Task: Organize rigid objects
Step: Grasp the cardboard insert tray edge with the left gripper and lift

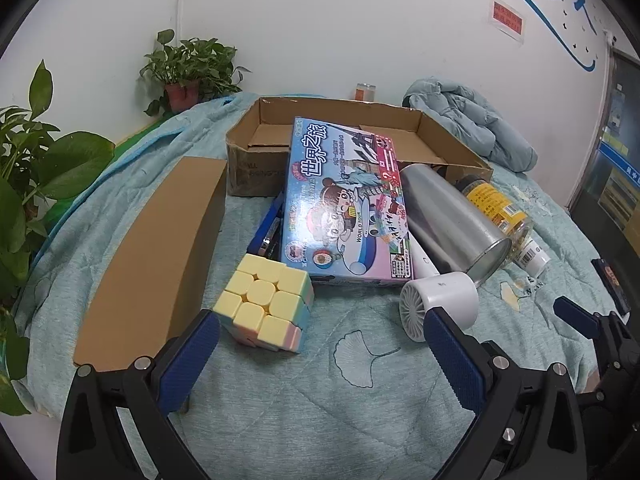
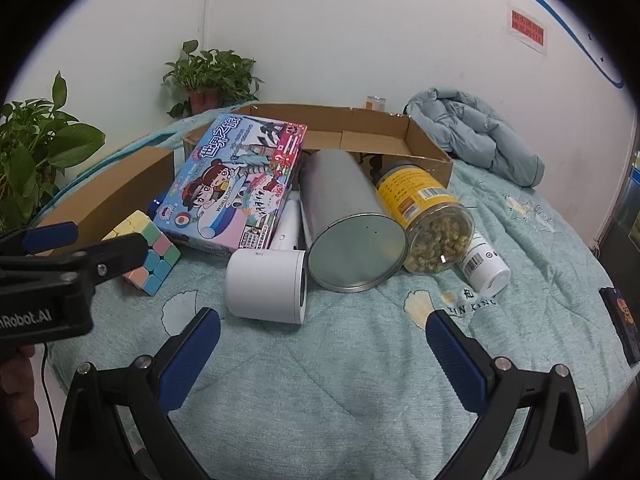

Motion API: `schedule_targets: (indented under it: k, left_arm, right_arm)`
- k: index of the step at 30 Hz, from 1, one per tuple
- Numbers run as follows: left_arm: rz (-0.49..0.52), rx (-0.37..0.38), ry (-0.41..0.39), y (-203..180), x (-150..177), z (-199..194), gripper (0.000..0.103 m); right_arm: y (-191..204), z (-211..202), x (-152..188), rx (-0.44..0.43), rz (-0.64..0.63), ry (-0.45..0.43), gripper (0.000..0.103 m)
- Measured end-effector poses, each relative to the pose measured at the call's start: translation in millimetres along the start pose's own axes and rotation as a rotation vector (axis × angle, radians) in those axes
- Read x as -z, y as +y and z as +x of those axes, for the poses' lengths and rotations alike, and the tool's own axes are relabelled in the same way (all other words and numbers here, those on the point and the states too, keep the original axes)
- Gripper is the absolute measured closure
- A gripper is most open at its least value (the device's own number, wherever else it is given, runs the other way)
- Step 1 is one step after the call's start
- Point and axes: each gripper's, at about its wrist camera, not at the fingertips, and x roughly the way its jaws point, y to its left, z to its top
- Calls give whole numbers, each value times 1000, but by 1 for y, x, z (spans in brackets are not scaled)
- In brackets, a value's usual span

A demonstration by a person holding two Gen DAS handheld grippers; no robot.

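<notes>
left gripper (image 1: 320, 328): jaws wide apart, holding nothing. Bottom centre of left wrist view, over the quilt (image 1: 320, 400). Left pad's tip sits just beside the cube; contact can't be confirmed. Right pad overlaps the fan's lower edge in the picture; contact unclear.
right gripper (image 2: 322, 328): jaws wide apart, empty. Bottom centre of right wrist view, over bare quilt, short of the fan.
cube (image 1: 266, 302): pastel puzzle cube, lower centre-left, yellow face up, resting on the quilt just in front of the game box.
fan (image 2: 266, 286): small white cylinder on its side, centre of right wrist view, touching the tin's rim.
game box (image 1: 346, 204): flat "WORLD TOUR" board game, centre frame, tilted; its far end leans on the carton's front wall.
tin (image 2: 348, 224): silver metal can on its side, closed flat end toward the camera, between game box and jar.
jar (image 2: 430, 220): clear, yellow label, on its side; filled with small yellowish dried bits. Touches the tin.
white bottle (image 2: 484, 266): barcode label, lying right of the jar, partly under it.
cardboard flap (image 1: 160, 252): flat brown panel, left of frame, beside the cube.
carton (image 1: 452, 136): open shallow cardboard box, upper centre; visible floor bare apart from the game box's end.
jacket (image 1: 468, 124): pale blue, bunched, upper right behind the carton.
</notes>
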Motion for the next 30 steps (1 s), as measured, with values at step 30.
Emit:
schedule_targets:
  k: [30]
  left_arm:
    - [-340, 181, 147, 184, -38, -1, 29]
  right_arm:
    - [120, 15, -75, -612, -237, 90, 1]
